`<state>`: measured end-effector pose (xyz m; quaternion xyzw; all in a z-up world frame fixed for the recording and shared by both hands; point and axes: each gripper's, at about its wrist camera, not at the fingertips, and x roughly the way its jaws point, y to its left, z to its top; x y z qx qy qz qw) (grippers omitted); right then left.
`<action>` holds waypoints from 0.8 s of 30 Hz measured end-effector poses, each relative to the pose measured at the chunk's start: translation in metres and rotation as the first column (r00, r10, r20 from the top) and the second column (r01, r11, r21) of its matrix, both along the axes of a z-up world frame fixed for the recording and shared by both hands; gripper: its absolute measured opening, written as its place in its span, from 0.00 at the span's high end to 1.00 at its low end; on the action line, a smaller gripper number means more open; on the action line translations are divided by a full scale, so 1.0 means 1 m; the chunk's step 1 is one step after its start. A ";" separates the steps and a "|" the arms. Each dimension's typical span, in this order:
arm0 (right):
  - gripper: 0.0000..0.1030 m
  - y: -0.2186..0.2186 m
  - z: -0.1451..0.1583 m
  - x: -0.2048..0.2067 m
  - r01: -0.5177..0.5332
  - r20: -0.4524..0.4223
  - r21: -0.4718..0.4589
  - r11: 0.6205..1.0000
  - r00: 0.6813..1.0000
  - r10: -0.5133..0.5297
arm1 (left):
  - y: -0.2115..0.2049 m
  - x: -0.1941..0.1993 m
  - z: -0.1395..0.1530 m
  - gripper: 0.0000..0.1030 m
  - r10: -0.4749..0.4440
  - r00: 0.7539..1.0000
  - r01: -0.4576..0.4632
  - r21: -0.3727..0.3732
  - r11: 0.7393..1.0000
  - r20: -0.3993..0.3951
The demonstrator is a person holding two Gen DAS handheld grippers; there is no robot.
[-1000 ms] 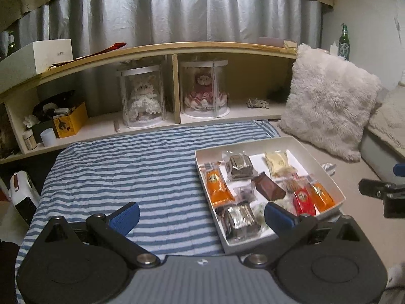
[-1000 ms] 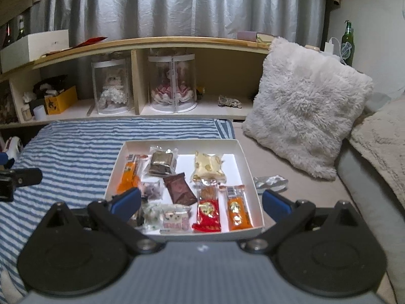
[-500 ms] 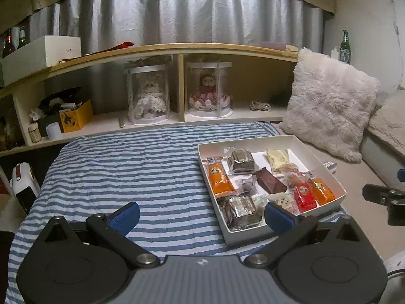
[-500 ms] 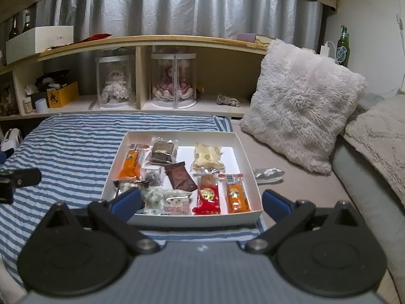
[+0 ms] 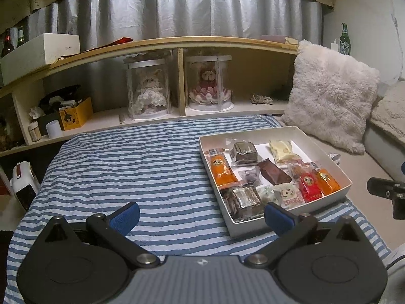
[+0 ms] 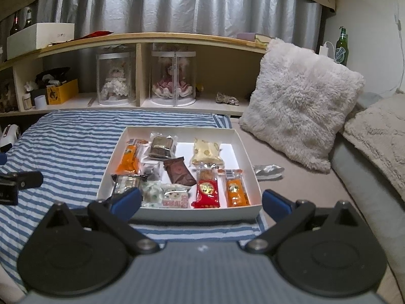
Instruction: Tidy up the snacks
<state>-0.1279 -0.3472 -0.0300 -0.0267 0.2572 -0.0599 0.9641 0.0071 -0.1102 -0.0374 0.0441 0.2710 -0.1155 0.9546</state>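
Right wrist view: white box (image 6: pixel 246 152) on striped blanket (image 6: pixel 63 136) holds most snacks; one silver wrapper (image 6: pixel 268 171) lies outside, just beside it. Right gripper (image 6: pixel 201 197) and left gripper (image 5: pixel 201 214) both spread wide, empty. Task appears nearly complete.

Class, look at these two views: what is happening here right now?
A person holds two grippers above a blue-and-white striped blanket. Both the left gripper and right gripper are open and empty, facing a shallow white cardboard box of wrapped snacks. Nothing is being gripped; one silver wrapper lies outside the box.
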 end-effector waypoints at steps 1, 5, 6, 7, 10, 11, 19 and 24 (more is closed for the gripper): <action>0.01 0.000 -0.001 0.001 -0.002 -0.002 0.002 1.000 1.000 0.002 | 0.000 0.000 0.000 0.00 0.000 1.000 0.000 -0.001 1.000 -0.004; 0.01 0.001 -0.002 0.001 -0.003 -0.003 0.005 1.000 1.000 0.003 | -0.001 -0.001 -0.002 0.00 0.002 1.000 -0.002 0.001 1.000 -0.009; 0.01 0.001 -0.003 0.002 -0.004 -0.004 0.005 1.000 1.000 0.004 | -0.001 -0.001 -0.002 0.00 0.002 1.000 -0.002 0.002 1.000 -0.010; 0.01 0.000 -0.003 0.002 -0.006 -0.005 0.005 1.000 1.000 0.006 | -0.001 0.000 -0.002 0.00 0.002 1.000 -0.002 0.002 1.000 -0.011; 0.01 0.000 -0.003 0.003 -0.007 -0.004 0.007 1.000 1.000 0.007 | -0.001 0.000 -0.002 0.00 0.001 1.000 -0.001 0.001 1.000 -0.011; 0.01 -0.001 -0.003 0.003 -0.008 -0.004 0.008 1.000 1.000 0.008 | -0.001 0.000 -0.002 0.00 0.000 1.000 0.000 0.001 1.000 -0.012; 0.01 0.002 -0.005 0.001 -0.005 -0.006 0.023 1.000 1.000 0.006 | -0.002 -0.001 -0.004 0.00 -0.002 1.000 0.002 0.000 1.000 -0.015; 0.01 0.003 -0.005 0.001 -0.003 -0.006 0.024 1.000 1.000 0.003 | -0.002 -0.002 -0.004 0.00 0.000 1.000 0.000 0.000 1.000 -0.013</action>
